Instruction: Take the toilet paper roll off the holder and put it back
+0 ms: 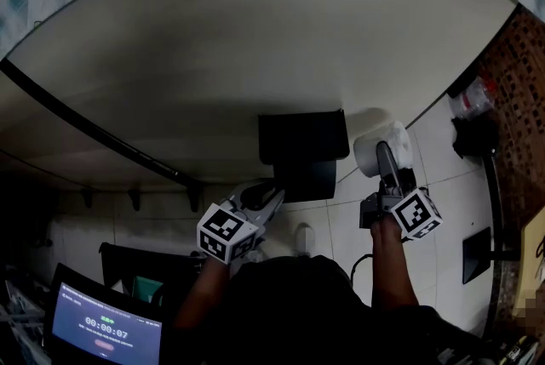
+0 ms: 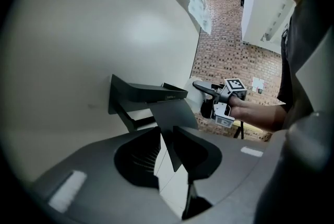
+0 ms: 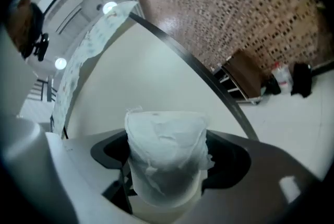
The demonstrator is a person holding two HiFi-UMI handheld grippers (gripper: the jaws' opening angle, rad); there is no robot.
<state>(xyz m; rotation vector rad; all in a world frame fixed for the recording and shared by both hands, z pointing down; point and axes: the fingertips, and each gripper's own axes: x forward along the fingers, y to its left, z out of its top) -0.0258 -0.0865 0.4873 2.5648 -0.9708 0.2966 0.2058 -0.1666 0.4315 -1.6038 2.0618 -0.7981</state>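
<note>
While the left gripper (image 2: pixel 166 151) pinches the flap (image 2: pixel 175 116) of the holder (image 1: pixel 302 136), the right gripper (image 3: pixel 167 165) clamps wide around the toilet paper roll (image 3: pixel 166 152), just beside the holder. Taking it off looks done; putting it back remains.

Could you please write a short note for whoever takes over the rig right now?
Left claw: partly open at the holder, with the flap between the jaws. I cannot tell whether it grips.
Right claw: shut on the roll, held just right of the holder.
Done: the roll is off the holder.
Left: put the roll back on the holder, then let go.
</note>
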